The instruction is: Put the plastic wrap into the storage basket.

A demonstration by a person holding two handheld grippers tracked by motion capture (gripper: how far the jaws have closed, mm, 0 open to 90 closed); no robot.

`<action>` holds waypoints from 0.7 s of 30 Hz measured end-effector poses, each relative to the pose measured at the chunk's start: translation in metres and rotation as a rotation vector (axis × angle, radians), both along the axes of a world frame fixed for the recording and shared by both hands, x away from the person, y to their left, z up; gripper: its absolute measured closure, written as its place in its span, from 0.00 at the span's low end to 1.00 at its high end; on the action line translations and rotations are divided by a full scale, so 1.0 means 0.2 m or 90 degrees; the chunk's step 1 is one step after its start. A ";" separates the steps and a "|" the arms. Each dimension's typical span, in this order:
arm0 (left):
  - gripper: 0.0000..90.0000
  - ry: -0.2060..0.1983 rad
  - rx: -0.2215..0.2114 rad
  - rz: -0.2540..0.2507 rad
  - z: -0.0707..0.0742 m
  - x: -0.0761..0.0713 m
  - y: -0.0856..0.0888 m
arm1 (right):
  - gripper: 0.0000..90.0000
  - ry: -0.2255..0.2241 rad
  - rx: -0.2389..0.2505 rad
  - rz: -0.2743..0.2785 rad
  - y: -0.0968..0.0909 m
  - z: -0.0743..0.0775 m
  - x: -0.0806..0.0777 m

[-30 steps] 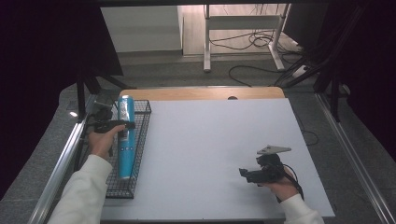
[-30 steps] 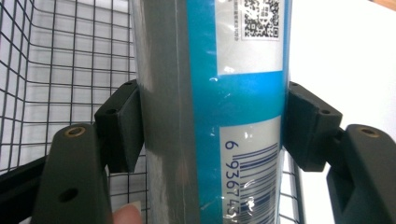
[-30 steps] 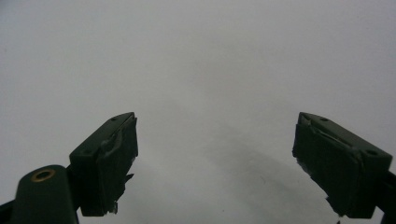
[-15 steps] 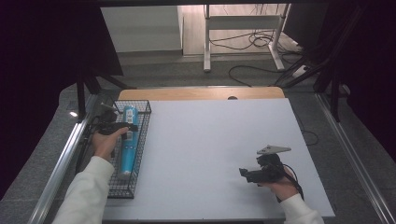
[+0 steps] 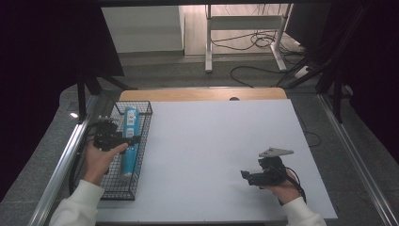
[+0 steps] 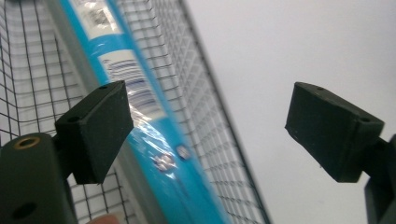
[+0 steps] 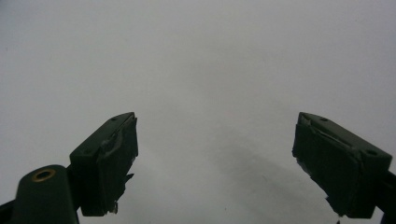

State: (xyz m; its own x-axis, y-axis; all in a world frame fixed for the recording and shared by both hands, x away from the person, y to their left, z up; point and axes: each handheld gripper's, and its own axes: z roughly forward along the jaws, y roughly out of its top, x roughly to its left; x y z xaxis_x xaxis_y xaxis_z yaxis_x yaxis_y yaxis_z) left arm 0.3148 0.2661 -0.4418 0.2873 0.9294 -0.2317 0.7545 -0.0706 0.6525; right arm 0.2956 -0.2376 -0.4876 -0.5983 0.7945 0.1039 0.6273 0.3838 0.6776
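A long blue tube (image 5: 128, 141) with a white label lies lengthwise in a black wire basket (image 5: 114, 188) at the table's left edge. My left gripper (image 5: 133, 139) hovers over the basket's middle, just above the tube. In the left gripper view the left gripper (image 6: 205, 116) is open wide with nothing between its jaws; the tube (image 6: 154, 154) and the basket's wire wall (image 6: 210, 121) pass beneath them. My right gripper (image 5: 245, 174) rests low over the white table (image 5: 211, 141) at the near right. In the right gripper view the right gripper (image 7: 215, 154) is open and holds nothing.
The white tabletop (image 7: 210, 56) stretches bare between the basket and the right hand. A wooden strip (image 5: 202, 94) runs along the far edge. Metal rails (image 5: 61, 174) flank the table's sides, and cables (image 5: 254, 70) lie on the floor beyond.
The tube's far end has come down, so it now lies flat in the basket. My left gripper has drawn back a little toward the person. The right gripper has stayed put.
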 end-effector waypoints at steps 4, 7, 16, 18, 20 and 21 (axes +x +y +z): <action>0.21 -0.026 0.001 -0.080 0.02 -0.16 -0.10 | 0.16 -0.003 0.005 -0.002 0.00 0.01 -0.01; 0.21 -0.027 -0.002 -0.133 0.01 -0.25 -0.17 | 0.16 -0.005 0.005 0.001 -0.01 0.01 -0.01; 0.21 -0.042 -0.023 -0.194 -0.05 -0.34 -0.33 | 0.16 -0.024 0.026 0.027 -0.01 0.02 -0.03; 0.21 -0.043 -0.024 -0.195 -0.06 -0.34 -0.34 | 0.16 -0.028 0.027 0.029 -0.01 0.03 -0.04; 0.22 -0.043 -0.023 -0.192 -0.07 -0.34 -0.34 | 0.16 -0.036 0.027 0.031 -0.01 0.03 -0.04; 0.22 -0.042 -0.027 -0.195 -0.07 -0.34 -0.34 | 0.16 -0.040 0.028 0.031 -0.01 0.03 -0.04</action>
